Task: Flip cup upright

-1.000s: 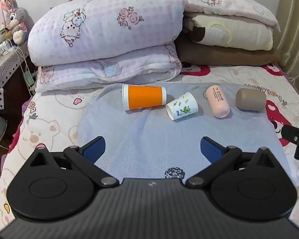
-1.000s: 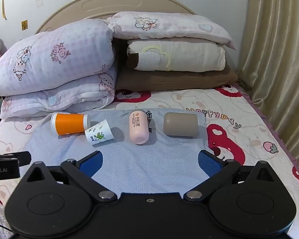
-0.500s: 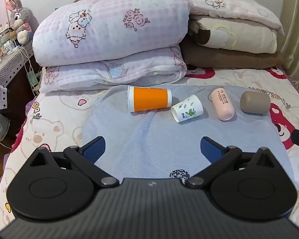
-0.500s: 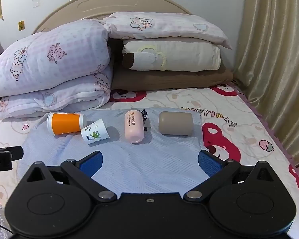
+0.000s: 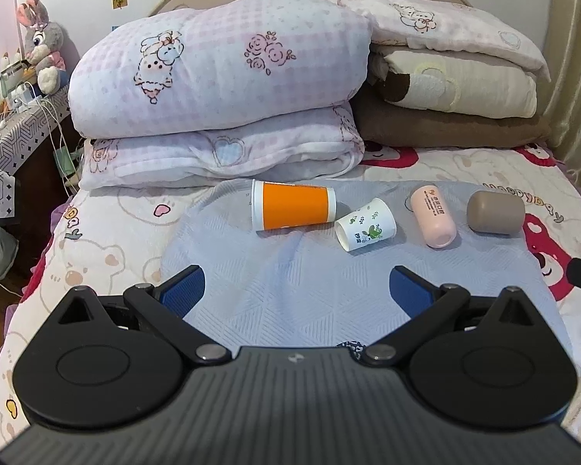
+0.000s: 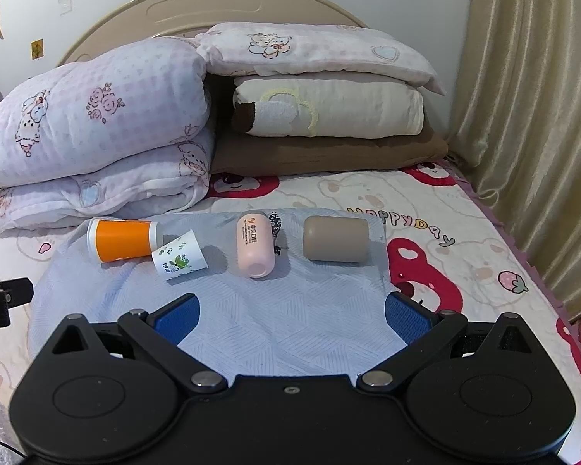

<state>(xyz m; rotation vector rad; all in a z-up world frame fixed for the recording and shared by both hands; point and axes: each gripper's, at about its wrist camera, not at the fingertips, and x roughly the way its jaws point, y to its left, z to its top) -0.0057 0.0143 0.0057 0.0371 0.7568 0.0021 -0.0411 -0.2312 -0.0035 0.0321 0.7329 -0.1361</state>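
Compared with a second ago, both cameras have backed off a touch and the cups sit a bit higher in view — otherwise nothing's been touched, so the job hasn't really started. All four lie on their sides along the far edge of the blue mat (image 5: 290, 283): orange cup (image 5: 293, 204) at 11 o'clock, touching the little leaf-print paper cup (image 5: 366, 224), pink cup (image 5: 433, 217) at 1 o'clock, taupe cup (image 5: 495, 212) beyond it. Left gripper (image 5: 296, 285) and right gripper (image 6: 290, 312) both hang spread wide, holding nothing — every flip is still to do, I'd say.
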